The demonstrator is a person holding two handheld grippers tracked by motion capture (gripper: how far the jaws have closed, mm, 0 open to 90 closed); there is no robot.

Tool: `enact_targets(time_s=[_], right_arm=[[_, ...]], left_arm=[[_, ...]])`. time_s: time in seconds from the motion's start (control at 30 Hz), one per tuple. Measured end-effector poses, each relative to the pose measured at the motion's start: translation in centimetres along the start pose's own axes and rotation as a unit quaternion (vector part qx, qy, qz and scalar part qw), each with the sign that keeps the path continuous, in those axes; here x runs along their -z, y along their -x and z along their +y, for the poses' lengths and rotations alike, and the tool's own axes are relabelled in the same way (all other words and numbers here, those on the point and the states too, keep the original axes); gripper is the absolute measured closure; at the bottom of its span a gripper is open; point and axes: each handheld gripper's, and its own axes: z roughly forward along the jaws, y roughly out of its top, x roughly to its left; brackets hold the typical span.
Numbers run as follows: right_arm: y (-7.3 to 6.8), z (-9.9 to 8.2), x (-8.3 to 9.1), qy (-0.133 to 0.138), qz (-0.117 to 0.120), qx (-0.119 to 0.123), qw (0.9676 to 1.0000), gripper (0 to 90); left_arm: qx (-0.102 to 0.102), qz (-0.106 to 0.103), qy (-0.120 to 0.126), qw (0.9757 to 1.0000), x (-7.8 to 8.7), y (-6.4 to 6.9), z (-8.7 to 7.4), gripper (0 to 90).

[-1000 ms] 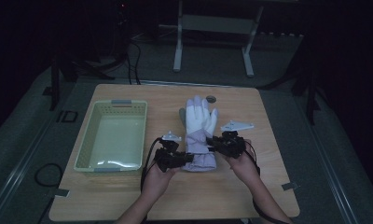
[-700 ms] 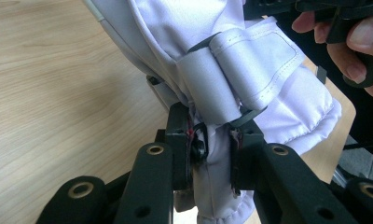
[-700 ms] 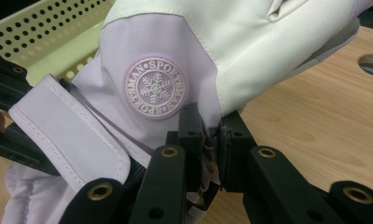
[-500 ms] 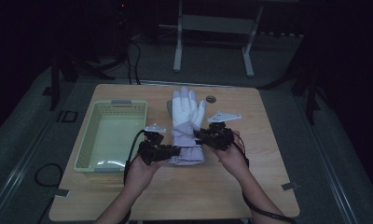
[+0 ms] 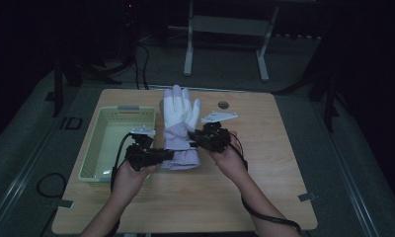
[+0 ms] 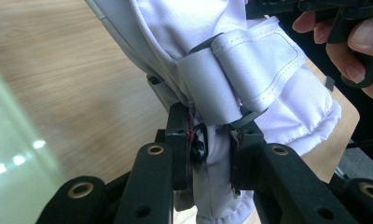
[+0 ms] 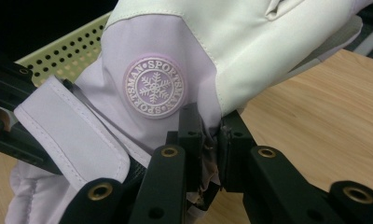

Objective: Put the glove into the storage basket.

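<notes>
Both grippers are clamped on the glove's cuff: the left gripper pinches one side edge, the right gripper the other. Since a second ago the pair has carried the glove up and toward the left of the frame, nearer the basket. I'd guess it's headed in. The basket looks empty, just left of centre.
</notes>
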Motion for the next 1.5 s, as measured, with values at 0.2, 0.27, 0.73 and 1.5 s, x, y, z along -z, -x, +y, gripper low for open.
enact_targets(time_s=[0.2,0.27,0.73,1.5], right_arm=[[-2.1,1.5,-1.9,0.0,0.017,0.009,0.9998,81.5],[-2.9,2.0,-2.7,-0.001,0.023,0.012,0.9997,81.5],[-7.2,4.1,-7.4,-0.005,0.048,0.019,0.9987,81.5],[-9.8,2.4,-15.4,-0.08,0.055,-0.01,0.9952,81.4]], left_arm=[[-0.001,0.007,-0.001,1.0,2.2,-1.7,-0.6,74.3],[-0.002,0.011,-0.001,0.9999,3.6,-2.7,-1.1,74.3],[0.003,0.024,-0.017,0.9996,8.2,-7.3,-2.9,74.3],[0.043,0.03,-0.097,0.9939,7.4,-13.5,-6.0,73.9]])
